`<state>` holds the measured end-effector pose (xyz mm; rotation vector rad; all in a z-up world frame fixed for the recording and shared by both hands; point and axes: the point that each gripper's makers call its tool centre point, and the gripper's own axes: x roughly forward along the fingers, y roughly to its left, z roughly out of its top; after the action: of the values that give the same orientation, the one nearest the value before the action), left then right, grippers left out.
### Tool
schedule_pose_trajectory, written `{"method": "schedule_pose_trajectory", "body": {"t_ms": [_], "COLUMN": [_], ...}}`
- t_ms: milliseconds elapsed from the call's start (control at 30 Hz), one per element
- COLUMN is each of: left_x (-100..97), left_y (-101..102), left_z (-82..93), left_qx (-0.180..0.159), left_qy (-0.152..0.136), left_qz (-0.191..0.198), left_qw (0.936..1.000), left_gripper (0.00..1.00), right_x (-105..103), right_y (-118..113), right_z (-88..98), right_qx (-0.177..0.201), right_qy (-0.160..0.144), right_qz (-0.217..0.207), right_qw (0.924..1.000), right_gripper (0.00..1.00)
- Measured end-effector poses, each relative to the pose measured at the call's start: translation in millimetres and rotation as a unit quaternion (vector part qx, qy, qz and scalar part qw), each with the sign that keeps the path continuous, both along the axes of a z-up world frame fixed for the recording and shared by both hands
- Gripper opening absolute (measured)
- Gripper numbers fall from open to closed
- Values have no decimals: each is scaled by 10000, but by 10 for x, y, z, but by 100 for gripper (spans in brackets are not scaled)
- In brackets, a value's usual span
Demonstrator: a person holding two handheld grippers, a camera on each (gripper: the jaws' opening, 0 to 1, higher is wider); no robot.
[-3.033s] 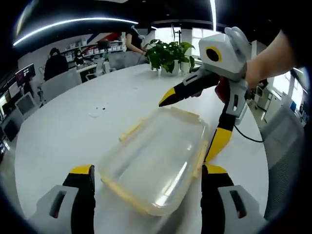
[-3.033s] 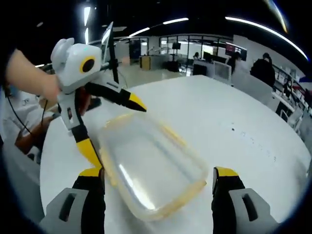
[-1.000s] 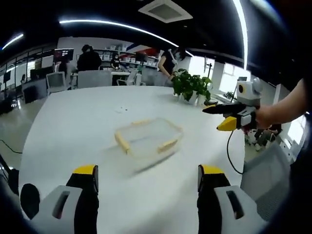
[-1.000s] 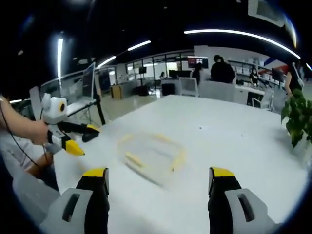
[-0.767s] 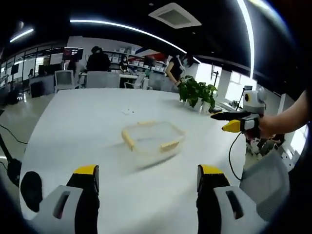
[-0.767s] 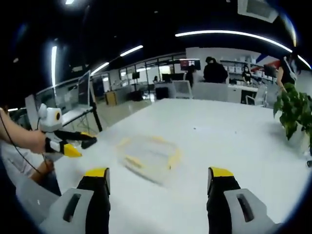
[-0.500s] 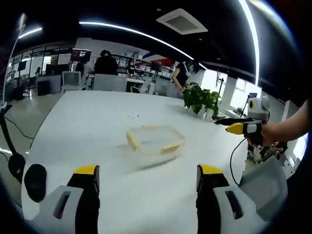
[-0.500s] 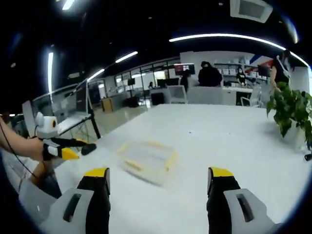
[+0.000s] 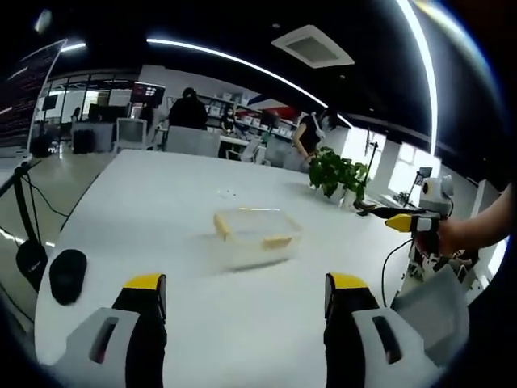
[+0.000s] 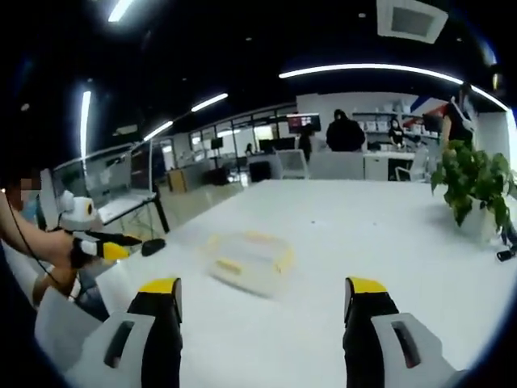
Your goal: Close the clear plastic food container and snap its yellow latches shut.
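Open-plan office, strip lights overhead: a broad white table (image 9: pixel 161 210) carries the clear plastic food container (image 9: pixel 256 235) near its middle, lid seated on top and yellow latches (image 9: pixel 278 241) lying along its edges — whether each is fully snapped down cannot be told at this distance. A potted plant (image 9: pixel 338 174) stands beyond the container, a dark mouse-like object (image 9: pixel 67 276) well to its near side. Both tools hang well back from the container: the left gripper (image 9: pixel 240 335) with jaws spread wide and empty, the right gripper (image 10: pixel 262 339) likewise wide and holding nothing. By the look of it the closing work is finished or nearly so; any next move — a check press on each latch — would call for a fresh approach to the container.
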<state>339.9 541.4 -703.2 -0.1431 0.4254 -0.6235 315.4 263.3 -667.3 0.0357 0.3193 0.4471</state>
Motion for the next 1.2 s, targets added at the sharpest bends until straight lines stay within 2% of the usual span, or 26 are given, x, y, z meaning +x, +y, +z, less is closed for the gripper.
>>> {"method": "schedule_pose_trajectory", "body": {"t_ms": [167,300,467,533,567,600,700,867,967,1000,1067,1133,1200], "left_x": [-111,-209,-352,-390,-408,-434,-472,-542,-543,-553,-542,-558,-557], "left_y": [-29,-83,-168,-185,-201,-211,-229,-358,-446,-494,-550,-570,-509], "left_z": [39,37,25,5,-21,-60,-88,-175,-182,-185,-169,-183,-242], "left_qx": [-13,-120,-127,-163,-176,-193,-222,-89,-198,-170,175,206,459], "left_qy": [-104,-60,-102,-75,-23,75,67,90,91,98,-154,-161,-196], "left_qz": [30,40,2,71,62,72,104,-24,-10,-64,-247,-244,-196], "left_qw": [9999,9999,9999,9998,9998,9998,9997,9999,9998,9998,9994,9994,9986], "left_gripper": [80,80,78,77,77,77,77,76,75,75,73,71,70], "right_x": [-170,-300,-404,-437,-419,-423,-386,-433,-446,-446,-444,-457,-477], "right_y": [-74,-93,-87,-113,-133,-167,-212,-194,-117,-89,-61,-48,-29], "right_z": [-17,-47,-86,-59,0,-7,41,-65,-133,-137,-176,-229,-235], "right_qx": [109,171,101,207,278,243,481,246,128,96,108,108,109], "right_qy": [-13,-7,-26,-83,-274,-255,-274,-205,-96,-105,-44,66,85], "right_qz": [-84,-122,-65,-105,-132,-149,-289,-317,-188,-121,-64,-18,-7], "right_qw": [9999,9998,9999,9997,9992,9993,9980,9990,9997,9998,9999,9999,9999], "right_gripper": [83,83,83,83,83,83,83,81,79,79,79,77,77]}}
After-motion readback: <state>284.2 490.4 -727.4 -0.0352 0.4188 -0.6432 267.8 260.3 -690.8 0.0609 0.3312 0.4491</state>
